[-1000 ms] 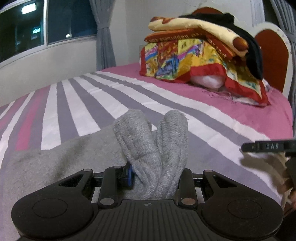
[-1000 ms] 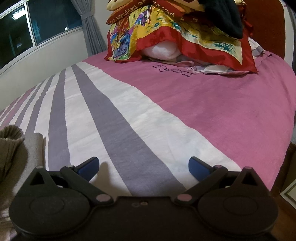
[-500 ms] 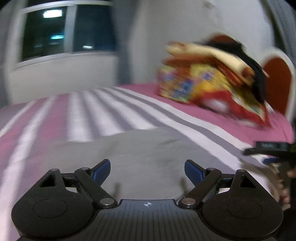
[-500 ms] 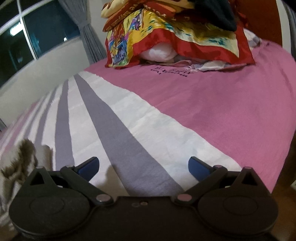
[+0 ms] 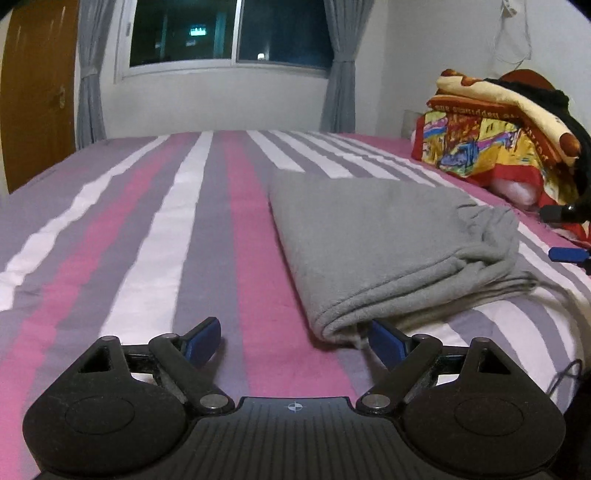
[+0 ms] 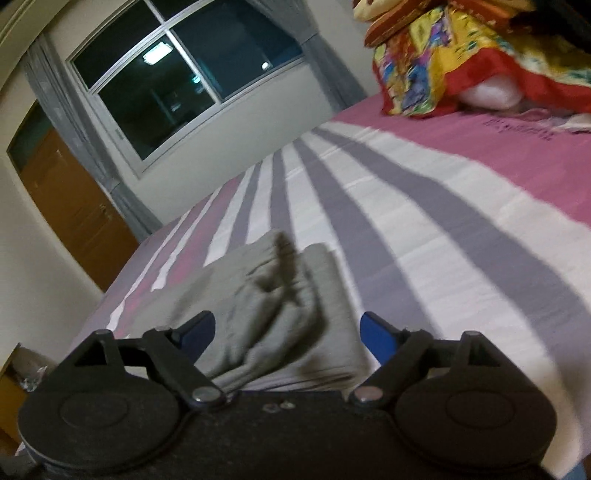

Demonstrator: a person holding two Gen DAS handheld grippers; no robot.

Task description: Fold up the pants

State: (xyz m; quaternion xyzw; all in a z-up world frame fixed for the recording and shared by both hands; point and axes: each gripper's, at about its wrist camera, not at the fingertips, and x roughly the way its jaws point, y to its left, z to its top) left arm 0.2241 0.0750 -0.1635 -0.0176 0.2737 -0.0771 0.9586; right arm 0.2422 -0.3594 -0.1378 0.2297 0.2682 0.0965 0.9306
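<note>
The grey pants [image 5: 384, 240] lie folded in a thick stack on the striped bed, with bunched cuffs at their right end. My left gripper [image 5: 293, 341] is open and empty just in front of the stack's near corner; its right fingertip [image 5: 386, 341] is at the fold's edge. In the right wrist view the same pants [image 6: 280, 317] lie right in front of my right gripper [image 6: 286, 332], which is open and empty. The right gripper's tips also show at the right edge of the left wrist view [image 5: 569, 236].
The bed sheet [image 5: 155, 229] has pink, white and grey stripes. A pile of colourful blankets and pillows [image 5: 495, 136] sits at the head of the bed. A window with grey curtains [image 5: 229, 33] and a wooden door [image 5: 33, 92] are beyond.
My left gripper let go of the grey pants, opened, and swung left and back. The right gripper turned left toward the folded stack, still open.
</note>
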